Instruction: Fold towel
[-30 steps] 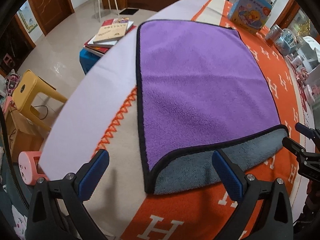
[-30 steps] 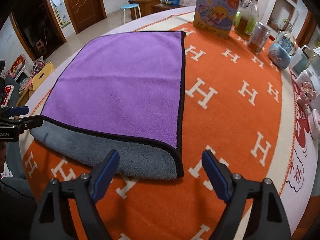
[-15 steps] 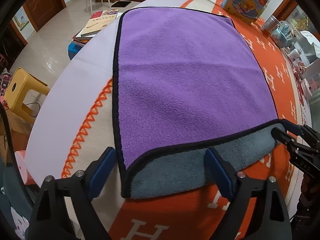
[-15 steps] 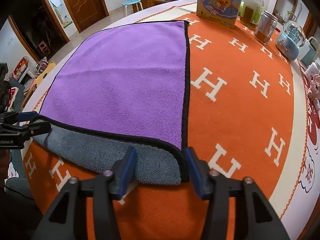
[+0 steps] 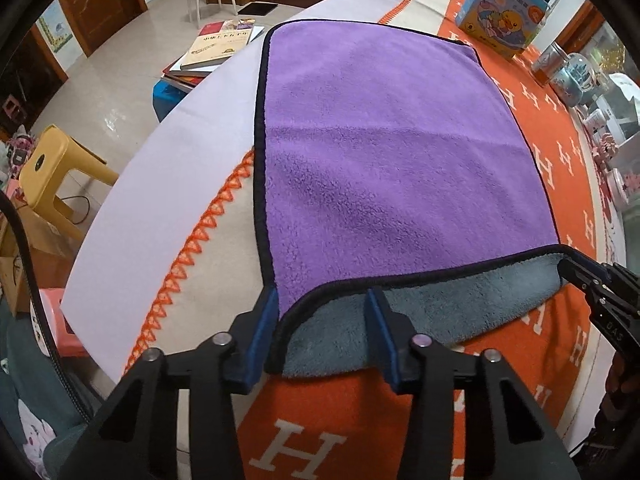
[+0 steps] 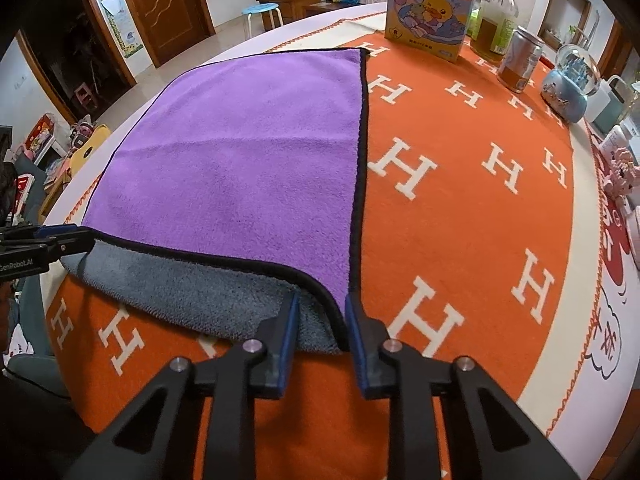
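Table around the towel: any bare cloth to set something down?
Bare orange cloth lies between the towel edge and the far clutter. A lilac band borders the towel's other side. Crowded at the far rim: duck box, bottle, can, snow globe.

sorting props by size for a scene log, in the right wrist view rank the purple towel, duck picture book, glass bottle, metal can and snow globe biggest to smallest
1. purple towel, by far
2. duck picture book
3. glass bottle
4. metal can and snow globe look alike; not ranked.

The back items sit farther from the camera, so apparent sizes understate them.
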The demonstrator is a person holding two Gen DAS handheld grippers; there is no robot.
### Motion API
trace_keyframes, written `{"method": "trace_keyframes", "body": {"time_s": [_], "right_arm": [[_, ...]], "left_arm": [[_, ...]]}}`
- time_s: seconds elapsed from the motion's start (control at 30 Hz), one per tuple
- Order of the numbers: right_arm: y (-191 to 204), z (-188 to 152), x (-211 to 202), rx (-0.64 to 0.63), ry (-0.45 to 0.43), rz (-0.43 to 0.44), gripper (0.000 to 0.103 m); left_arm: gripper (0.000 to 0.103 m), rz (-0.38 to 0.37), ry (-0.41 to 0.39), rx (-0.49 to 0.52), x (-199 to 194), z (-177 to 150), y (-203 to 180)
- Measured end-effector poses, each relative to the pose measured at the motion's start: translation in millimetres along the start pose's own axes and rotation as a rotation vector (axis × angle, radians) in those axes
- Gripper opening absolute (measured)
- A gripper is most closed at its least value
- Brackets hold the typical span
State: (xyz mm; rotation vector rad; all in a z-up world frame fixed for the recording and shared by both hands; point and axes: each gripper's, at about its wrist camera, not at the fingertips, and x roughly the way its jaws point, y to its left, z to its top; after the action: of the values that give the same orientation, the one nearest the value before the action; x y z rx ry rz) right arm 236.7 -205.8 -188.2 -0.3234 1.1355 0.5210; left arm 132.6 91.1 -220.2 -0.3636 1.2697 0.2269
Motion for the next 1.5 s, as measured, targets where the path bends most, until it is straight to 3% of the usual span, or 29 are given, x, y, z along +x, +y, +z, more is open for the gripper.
{"method": "trace_keyframes", "body": {"time_s": [0.13, 0.2, 0.3, 0.97, 1.5], "right_arm": [[-0.4, -2.2, -4.7, 0.006, -0.007, -0.006, 0.018], [0.1, -2.5, -5.9, 0.003, -0.011, -0.009, 0.013], [1.0, -2.5, -8.1, -0.002, -0.021, -0.007, 0.008], [2.3, 17.8, -46.9, 0.018, -0.159, -0.014, 0.005], [2.4, 86.3, -93.0, 0.029, -0.405, -0.033, 0.005]], "left_arm": [[0.025, 0.002, 0.002, 0.002, -3.4, -1.8, 1.9], [0.012, -0.002, 0.004, 0.000, -5.3, -2.5, 3.4], [0.008, -0.017, 0.004, -0.005, -7.9, -3.3, 5.5], [0.005, -0.066, -0.047, 0.064, -54.8, 16.6, 8.0], [0.005, -0.046, -0.283, 0.149, -133.3, 87.0, 10.6]]}}
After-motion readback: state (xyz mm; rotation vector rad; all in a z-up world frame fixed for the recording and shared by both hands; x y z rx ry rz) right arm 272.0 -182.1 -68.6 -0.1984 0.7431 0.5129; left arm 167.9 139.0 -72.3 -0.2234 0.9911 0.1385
